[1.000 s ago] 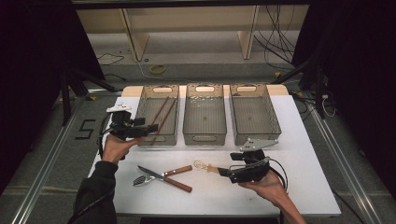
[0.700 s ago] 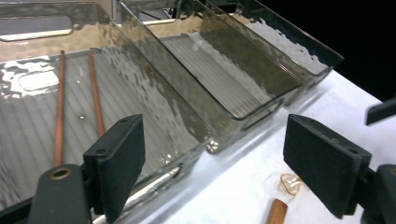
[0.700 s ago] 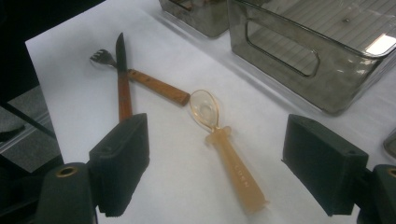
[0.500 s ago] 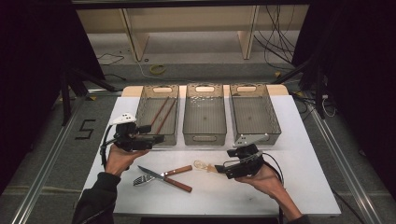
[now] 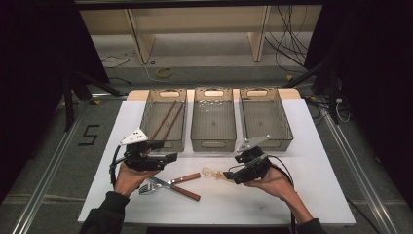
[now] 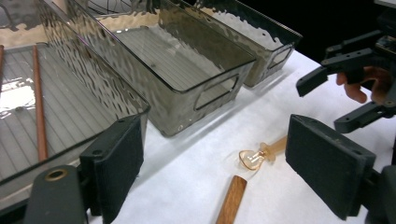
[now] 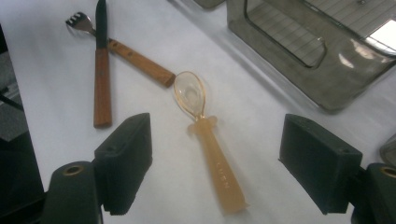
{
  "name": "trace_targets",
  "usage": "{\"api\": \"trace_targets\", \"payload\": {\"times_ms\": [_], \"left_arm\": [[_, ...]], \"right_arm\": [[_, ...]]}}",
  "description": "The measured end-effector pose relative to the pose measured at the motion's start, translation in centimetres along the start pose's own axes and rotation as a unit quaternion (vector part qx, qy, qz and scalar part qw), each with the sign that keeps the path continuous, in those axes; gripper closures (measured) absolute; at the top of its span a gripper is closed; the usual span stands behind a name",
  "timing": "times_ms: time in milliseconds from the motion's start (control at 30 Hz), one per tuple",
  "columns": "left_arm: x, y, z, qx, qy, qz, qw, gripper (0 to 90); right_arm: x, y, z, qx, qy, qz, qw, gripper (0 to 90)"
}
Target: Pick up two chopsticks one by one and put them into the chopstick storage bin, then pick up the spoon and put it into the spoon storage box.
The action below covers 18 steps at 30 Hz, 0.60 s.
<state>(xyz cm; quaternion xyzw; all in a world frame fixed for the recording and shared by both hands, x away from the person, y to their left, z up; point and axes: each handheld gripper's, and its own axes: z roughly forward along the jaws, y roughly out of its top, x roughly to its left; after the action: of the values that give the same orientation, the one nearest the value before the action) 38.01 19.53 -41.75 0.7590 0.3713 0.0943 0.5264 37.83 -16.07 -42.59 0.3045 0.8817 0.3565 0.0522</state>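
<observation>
Lying between my right gripper's (image 7: 215, 163) wide-open, empty jaws, the amber spoon (image 7: 208, 140) runs lengthwise away, bowl foremost, handle nearest me.

Open tabletop (image 5: 302, 195) surrounds the spoon (image 7: 205, 135); knife (image 7: 100, 70) and fork (image 7: 126, 49) lie beside it.

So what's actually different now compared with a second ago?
Both hand-held grippers came down toward the table's near edge. The left hand-held gripper dropped from beside the left bin toward the fork and knife; the right hand-held gripper edged left, its open jaws now straddling the amber spoon. Nothing was grabbed. Cutlery, chopsticks and bins stayed put.
</observation>
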Motion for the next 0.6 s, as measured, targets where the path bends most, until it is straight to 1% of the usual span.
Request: {"api": "trace_targets", "payload": {"times_ms": [67, 100, 167, 233, 467, 500, 533, 600], "left_arm": [[-0.1, -0.2, 0.0, 0.001, -0.002, 0.003, 1.0000, 18.7], [-0.2, -0.3, 0.0, 0.000, -0.003, 0.003, 1.0000, 18.7], [-0.4, -0.6, 0.0, 0.003, -0.005, 0.002, 1.0000, 18.8], [-0.6, -0.9, 0.0, 0.004, -0.004, 0.008, 1.0000, 18.8], [-0.8, -1.7, -0.2, 0.007, -0.006, 0.006, 0.9999, 18.4], [-0.9, -1.8, -0.2, 0.005, -0.007, 0.007, 0.9999, 18.5], [-0.9, -1.8, -0.2, 0.005, -0.005, 0.009, 0.9999, 18.4], [-0.9, -1.9, -0.2, 0.006, -0.006, 0.008, 0.9999, 18.4]], "right_arm": [[0.0, 0.0, 0.3, 0.008, 0.001, -0.004, 1.0000, 27.2], [0.0, 0.0, 0.5, 0.012, -0.002, -0.010, 0.9999, 27.7], [0.0, 0.0, 0.9, 0.025, -0.003, -0.013, 0.9996, 28.2], [0.0, 0.0, 1.2, 0.035, -0.004, -0.016, 0.9992, 28.7], [-0.1, 0.1, 1.7, 0.056, -0.006, -0.018, 0.9982, 31.1], [-0.2, 0.2, 1.8, 0.058, -0.005, -0.025, 0.9980, 32.0], [-0.2, 0.2, 1.9, 0.062, -0.006, -0.022, 0.9978, 32.7], [-0.3, 0.3, 2.2, 0.069, -0.005, -0.028, 0.9972, 34.0]]}}
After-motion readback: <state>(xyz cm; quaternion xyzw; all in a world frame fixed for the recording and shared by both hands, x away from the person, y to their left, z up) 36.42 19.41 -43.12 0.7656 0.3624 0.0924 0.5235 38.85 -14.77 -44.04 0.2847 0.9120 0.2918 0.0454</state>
